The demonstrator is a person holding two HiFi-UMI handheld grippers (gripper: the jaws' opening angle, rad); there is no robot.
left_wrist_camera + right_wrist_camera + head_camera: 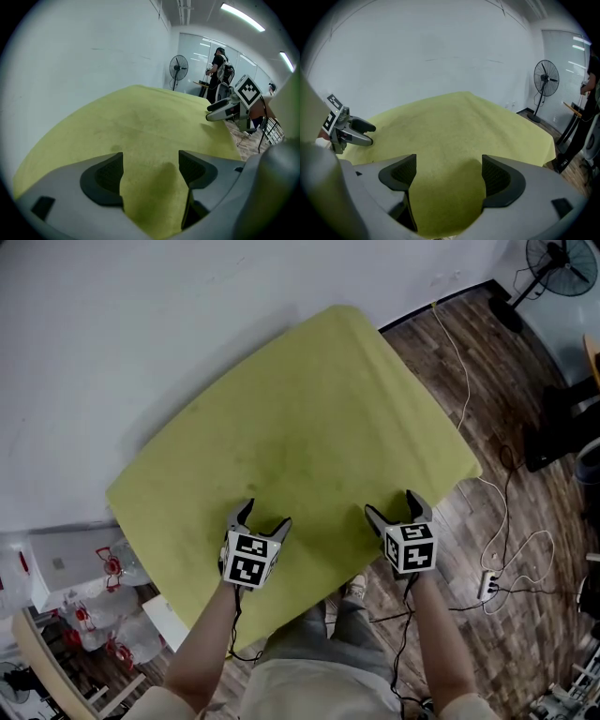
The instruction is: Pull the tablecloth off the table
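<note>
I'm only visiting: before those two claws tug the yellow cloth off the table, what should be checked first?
1. Left gripper jaws apart over the tablecloth: ok.
2. Right gripper jaws apart over its near edge: ok.
3. Cloth clamped by either gripper: not ok, neither is shut on it.
4. Nothing standing on the cloth: ok.
5. Far edge by the wall free to slide: cannot tell.
6. Power strip apart from the person's shoe: ok.
</note>
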